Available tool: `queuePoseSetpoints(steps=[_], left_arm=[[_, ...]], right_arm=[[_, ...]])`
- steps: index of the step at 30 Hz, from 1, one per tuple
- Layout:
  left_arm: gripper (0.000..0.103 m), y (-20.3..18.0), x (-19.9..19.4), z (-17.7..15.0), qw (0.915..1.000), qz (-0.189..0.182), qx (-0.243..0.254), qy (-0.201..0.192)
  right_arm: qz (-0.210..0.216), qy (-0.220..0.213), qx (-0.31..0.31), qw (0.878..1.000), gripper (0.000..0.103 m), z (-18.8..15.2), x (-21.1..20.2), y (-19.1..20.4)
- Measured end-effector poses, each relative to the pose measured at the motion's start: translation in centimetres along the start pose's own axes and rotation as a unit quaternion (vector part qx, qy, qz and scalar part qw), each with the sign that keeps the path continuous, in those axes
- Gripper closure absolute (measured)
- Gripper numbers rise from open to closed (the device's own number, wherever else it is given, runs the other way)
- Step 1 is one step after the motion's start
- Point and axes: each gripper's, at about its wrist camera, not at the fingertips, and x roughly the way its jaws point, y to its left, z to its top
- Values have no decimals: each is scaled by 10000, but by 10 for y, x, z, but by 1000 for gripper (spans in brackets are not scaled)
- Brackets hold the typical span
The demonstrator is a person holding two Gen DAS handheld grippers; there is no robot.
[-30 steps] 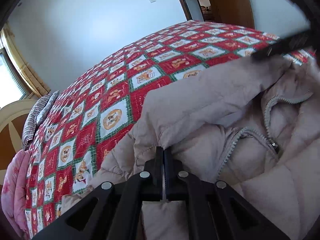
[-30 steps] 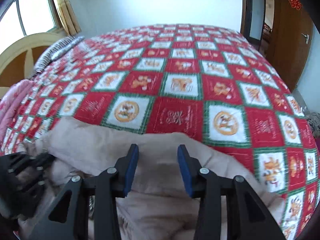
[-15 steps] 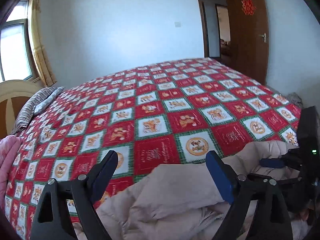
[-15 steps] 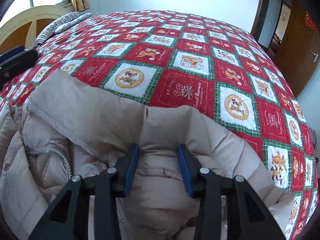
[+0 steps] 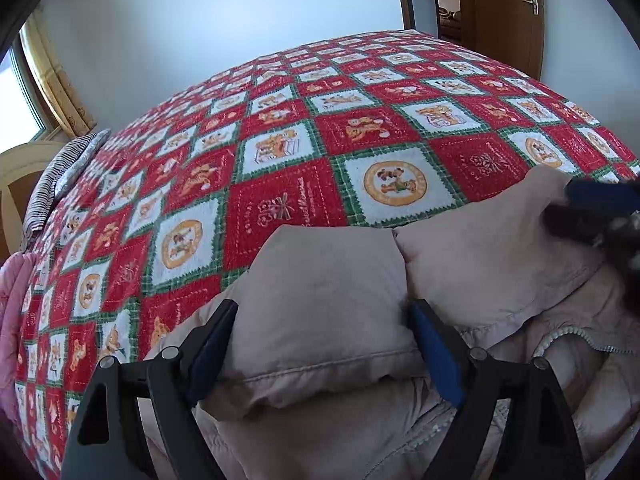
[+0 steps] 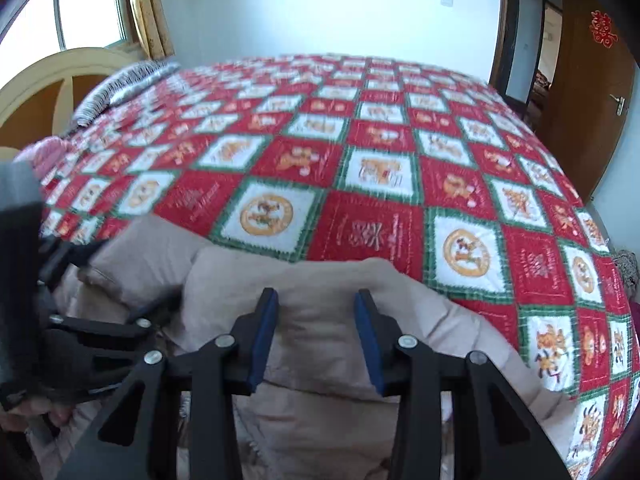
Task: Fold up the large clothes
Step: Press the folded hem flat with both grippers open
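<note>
A beige padded jacket (image 5: pixel 328 312) lies on the near part of the bed, collar flaps toward the far side, its zipper (image 5: pixel 560 340) at the right. It also shows in the right wrist view (image 6: pixel 320 344). My left gripper (image 5: pixel 320 320) is open, jaws wide on either side of the left collar flap. My right gripper (image 6: pixel 316 300) is open over the right collar flap; its blue fingertip (image 5: pixel 600 196) shows at the right edge of the left wrist view. The left gripper (image 6: pixel 92 320) appears at the left of the right wrist view.
A red, green and white checked quilt (image 5: pixel 360 128) covers the bed (image 6: pixel 380 152). A striped pillow (image 5: pixel 60 176) and pink bedding (image 5: pixel 12 320) lie at the left by the wooden headboard (image 6: pixel 60 76). A brown door (image 6: pixel 592 92) stands at the right.
My left gripper, shut on the jacket a second ago, has opened and now sits over the left collar flap. My right gripper stayed open and has risen slightly above the collar.
</note>
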Motion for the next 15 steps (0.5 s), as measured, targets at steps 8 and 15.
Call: queuePoseSetpoints(steps=[8,15], left_arm=[[17,-3,-39,24,9946,-664,-323,-733],[17,-11,9,9,9978,-493,-427,-113]], right_arm=[[-109,30,138,9998,62,-17,12,-9],[-141,-119,155,9997,62,-26,13,-14]])
